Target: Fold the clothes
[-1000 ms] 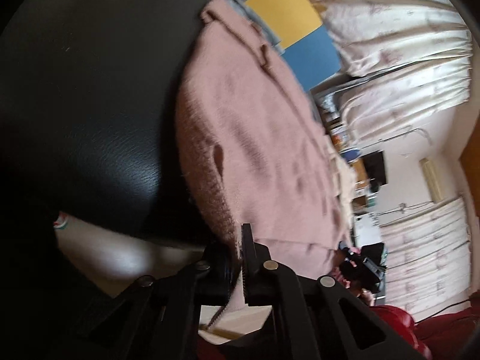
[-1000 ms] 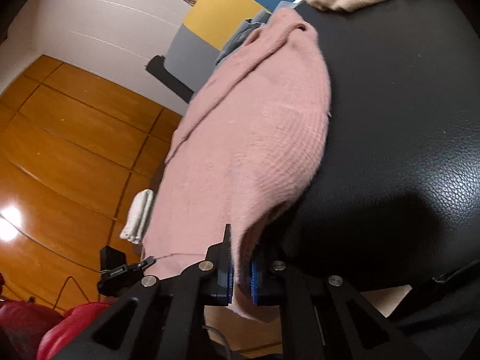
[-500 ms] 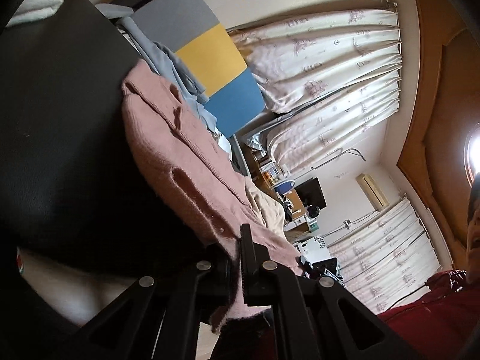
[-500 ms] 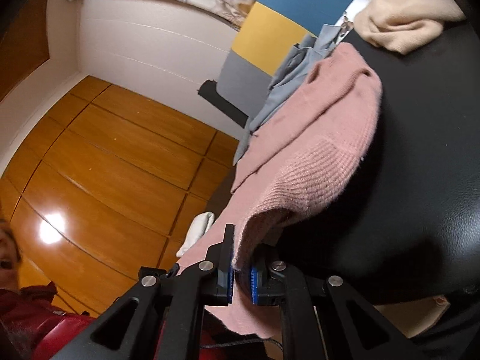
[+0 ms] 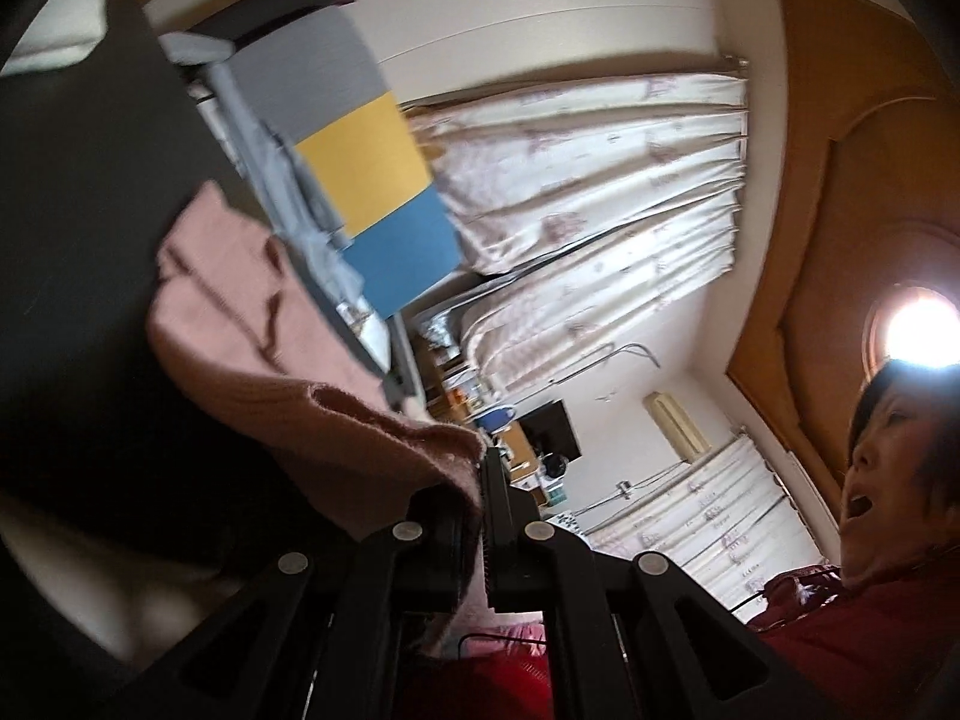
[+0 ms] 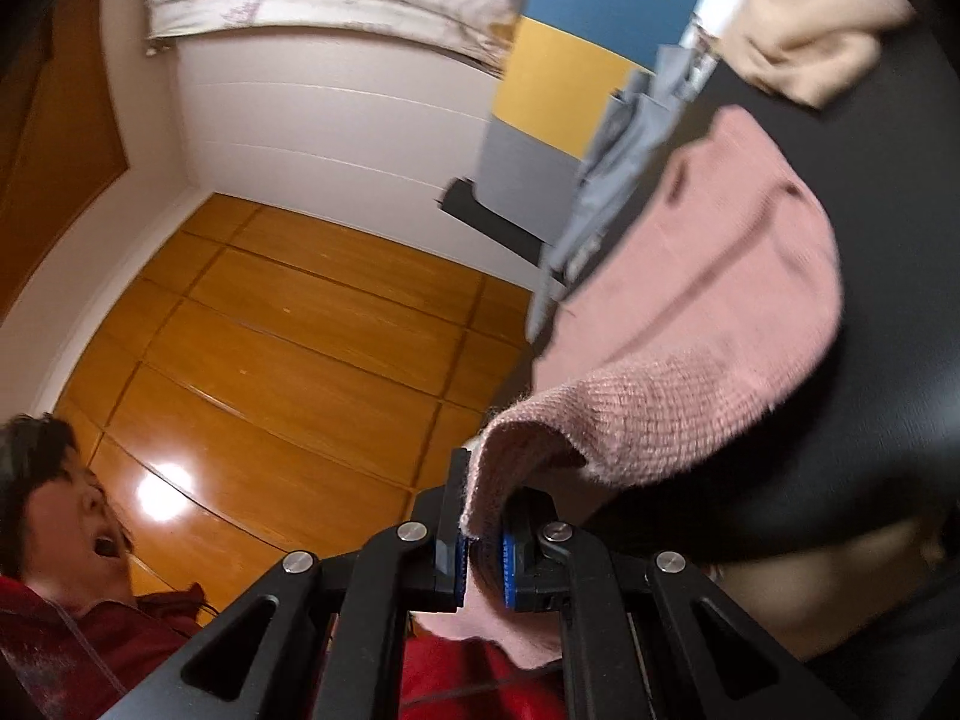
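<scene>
Black leather surface (image 6: 900,300) fills the right of the right wrist view, with wall and wood panelling beyond. Since a second ago both cameras have tilted up and the pink knit sweater (image 6: 708,312) has risen at its near hem: a fold-over is probably beginning. Far end rests on the leather near a beige garment (image 6: 810,30). Left gripper (image 5: 483,510) and right gripper (image 6: 483,534) clamp the hem. Room lies open above.
</scene>
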